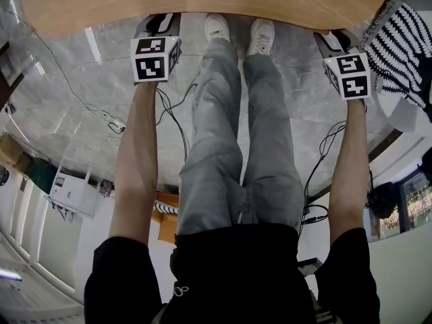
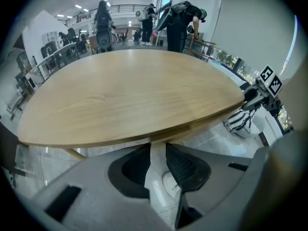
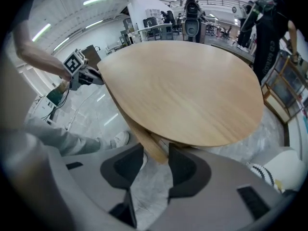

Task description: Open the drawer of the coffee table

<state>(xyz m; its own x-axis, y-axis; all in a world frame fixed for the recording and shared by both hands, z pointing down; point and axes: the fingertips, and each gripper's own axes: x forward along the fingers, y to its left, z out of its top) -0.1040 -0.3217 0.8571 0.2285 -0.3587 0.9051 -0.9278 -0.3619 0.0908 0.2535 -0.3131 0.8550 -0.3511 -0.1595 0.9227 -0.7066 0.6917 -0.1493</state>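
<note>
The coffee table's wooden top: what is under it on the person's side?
A slanted wooden member runs under the top, and a thin leg shows in the left gripper view. White shoes stand at the edge. The top covers whatever else lies beneath.

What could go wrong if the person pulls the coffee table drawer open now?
The right gripper has only the end of the wooden strip under the light wooden tabletop between its open jaws, so it may slip off. The person's white shoes stand close beneath the edge; whatever slides out could hit the legs.
</note>
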